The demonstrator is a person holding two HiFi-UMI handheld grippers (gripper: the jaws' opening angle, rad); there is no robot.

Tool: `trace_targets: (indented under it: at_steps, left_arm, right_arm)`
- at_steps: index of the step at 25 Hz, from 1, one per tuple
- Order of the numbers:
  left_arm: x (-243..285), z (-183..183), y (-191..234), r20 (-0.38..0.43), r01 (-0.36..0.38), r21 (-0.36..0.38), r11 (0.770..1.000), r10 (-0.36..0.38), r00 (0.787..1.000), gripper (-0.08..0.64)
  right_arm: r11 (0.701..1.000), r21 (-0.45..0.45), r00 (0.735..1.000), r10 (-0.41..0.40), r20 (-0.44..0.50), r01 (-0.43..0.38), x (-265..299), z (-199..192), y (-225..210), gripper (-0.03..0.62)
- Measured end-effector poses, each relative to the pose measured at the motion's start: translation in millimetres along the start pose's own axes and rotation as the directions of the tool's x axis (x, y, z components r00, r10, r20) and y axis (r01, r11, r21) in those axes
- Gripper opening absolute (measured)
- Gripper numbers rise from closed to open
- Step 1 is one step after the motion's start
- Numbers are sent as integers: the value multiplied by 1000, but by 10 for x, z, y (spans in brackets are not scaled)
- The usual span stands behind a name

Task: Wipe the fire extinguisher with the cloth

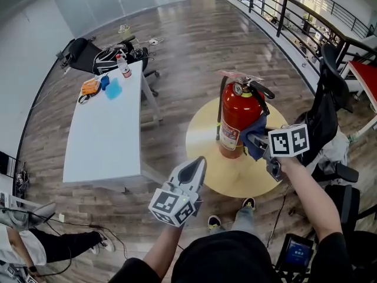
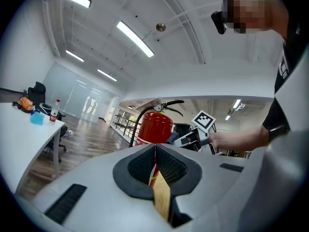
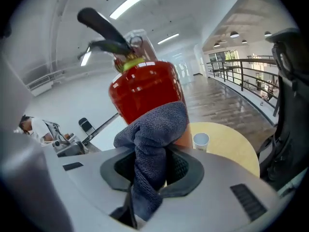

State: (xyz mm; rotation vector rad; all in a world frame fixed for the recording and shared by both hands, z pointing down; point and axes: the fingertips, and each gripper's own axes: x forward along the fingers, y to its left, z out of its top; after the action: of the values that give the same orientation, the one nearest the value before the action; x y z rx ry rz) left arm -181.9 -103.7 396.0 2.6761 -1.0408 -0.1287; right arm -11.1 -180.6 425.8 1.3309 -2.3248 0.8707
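A red fire extinguisher (image 1: 235, 121) with black handle and hose stands upright on a round yellow table (image 1: 203, 155). My right gripper (image 1: 255, 139) is shut on a blue-grey cloth (image 1: 254, 133), which presses against the extinguisher's right side, low on the body. The right gripper view shows the cloth (image 3: 153, 139) bunched between the jaws of the right gripper (image 3: 152, 157), touching the red cylinder (image 3: 142, 93). My left gripper (image 1: 196, 165) hovers at the table's near-left edge, shut on nothing. In the left gripper view, the extinguisher (image 2: 155, 127) stands just beyond the left gripper (image 2: 155, 151).
A paper cup (image 3: 201, 141) stands on the yellow table beside the extinguisher. A long white desk (image 1: 100, 140) with a bottle (image 1: 123, 65) lies to the left. Black office chairs (image 1: 327, 114) crowd the right side; a railing (image 1: 283, 10) runs behind. A person (image 1: 35, 240) sits at lower left.
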Motion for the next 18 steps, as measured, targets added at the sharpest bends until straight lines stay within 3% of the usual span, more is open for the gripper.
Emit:
trace_targets:
  at_steps: [5, 8, 15, 18]
  left_arm:
    - [66, -35, -48, -13, 14, -4, 1000, -14, 1000, 23]
    - [6, -58, -27, -26, 2, -2, 1000, -3, 1000, 23]
    - [-89, -157, 202, -39, -77, -17, 997, 76, 996, 23]
    - [-113, -231, 270, -62, -104, -21, 994, 102, 993, 23]
  right_arm:
    - [988, 153, 980, -7, -196, 37, 568, -803, -348, 110]
    - [983, 176, 964, -10, -265, 58, 826, -1193, -455, 110]
    - [991, 74, 927, -77, -368, 111, 1178, -1603, -820, 112]
    - [991, -93, 907, -124, -403, 94, 1273, -1768, -1025, 112]
